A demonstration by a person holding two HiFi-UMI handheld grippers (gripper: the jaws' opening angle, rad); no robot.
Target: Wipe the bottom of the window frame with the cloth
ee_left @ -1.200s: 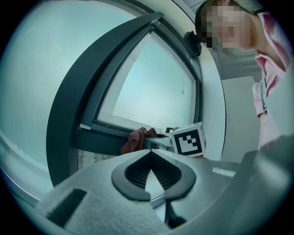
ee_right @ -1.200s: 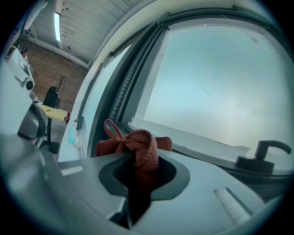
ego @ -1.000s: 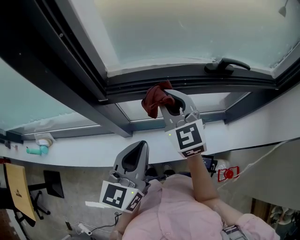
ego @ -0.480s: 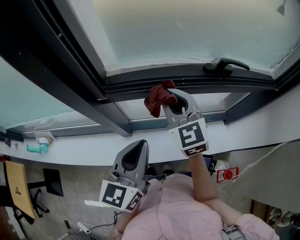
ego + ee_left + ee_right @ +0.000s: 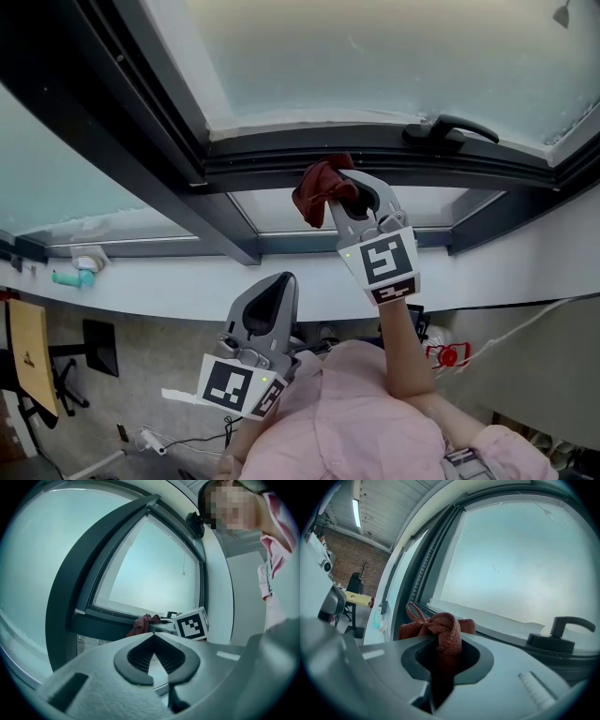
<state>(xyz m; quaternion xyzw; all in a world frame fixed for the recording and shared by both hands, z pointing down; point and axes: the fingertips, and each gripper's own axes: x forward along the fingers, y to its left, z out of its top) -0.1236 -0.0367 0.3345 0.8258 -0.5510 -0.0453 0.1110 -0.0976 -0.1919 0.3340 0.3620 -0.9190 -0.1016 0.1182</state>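
The right claw (image 5: 336, 194) is clamped on a bunched red cloth (image 5: 317, 190). In the right gripper view the cloth (image 5: 442, 629) fills the gap between the jaws and bulges out past their tips. The cloth is raised to the dark bottom rail of the window frame (image 5: 262, 167), with its top edge against the rail, just under the pale glass (image 5: 375, 56). It sits to the left of the black handle (image 5: 448, 129), which stays apart from it toward the frame's right end. The left claw (image 5: 273, 292) hangs low and well apart from the frame, in front of the white sill (image 5: 169, 292). In the left gripper view its jaws meet at the tips with nothing between them, and they point up at the window, where the cloth (image 5: 140, 623) shows at the bottom rail.
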